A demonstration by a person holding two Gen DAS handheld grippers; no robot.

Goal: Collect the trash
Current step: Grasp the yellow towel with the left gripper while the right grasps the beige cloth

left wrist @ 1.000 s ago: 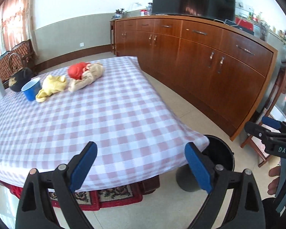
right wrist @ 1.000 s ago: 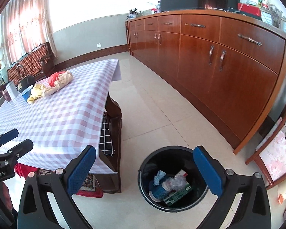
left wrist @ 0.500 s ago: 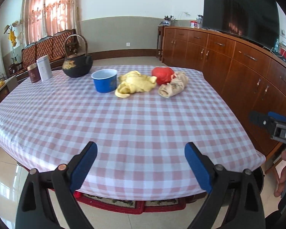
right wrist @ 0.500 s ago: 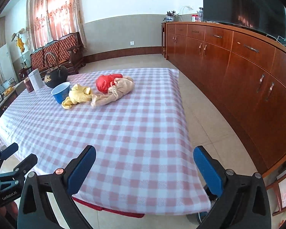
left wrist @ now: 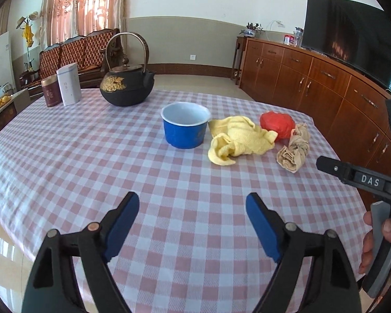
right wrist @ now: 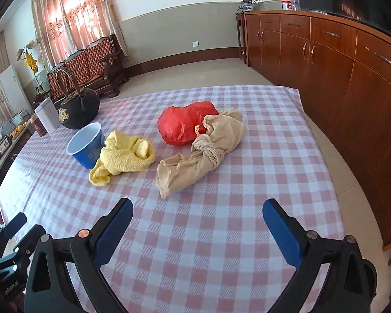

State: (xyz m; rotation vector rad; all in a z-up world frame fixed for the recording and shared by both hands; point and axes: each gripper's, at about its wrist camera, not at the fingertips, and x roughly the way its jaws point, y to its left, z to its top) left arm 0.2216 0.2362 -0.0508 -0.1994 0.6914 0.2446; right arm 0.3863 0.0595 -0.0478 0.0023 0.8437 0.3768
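Observation:
On the pink checked tablecloth (left wrist: 91,156) (right wrist: 247,182) lie a blue paper cup (left wrist: 185,125) (right wrist: 86,144), a crumpled yellow cloth (left wrist: 238,139) (right wrist: 126,155), a red plastic bag (left wrist: 277,124) (right wrist: 186,124) and a knotted beige wad (left wrist: 294,150) (right wrist: 203,154). My left gripper (left wrist: 193,208) hovers over the near part of the table, short of the cup and cloth; its jaws are closing with nothing between them. My right gripper (right wrist: 198,215) stands open and empty, just short of the beige wad.
A black iron kettle (left wrist: 127,86) (right wrist: 78,108), a white box (left wrist: 69,84) and a dark red tin (left wrist: 50,91) stand at the table's far left. A long wooden sideboard (left wrist: 325,91) (right wrist: 338,60) runs along the right, a wooden sofa (left wrist: 75,54) at the back.
Both grippers swung away from the floor bin and in over the table; the cup, cloth, bag and wad now appear closer. The left jaws have narrowed a little.

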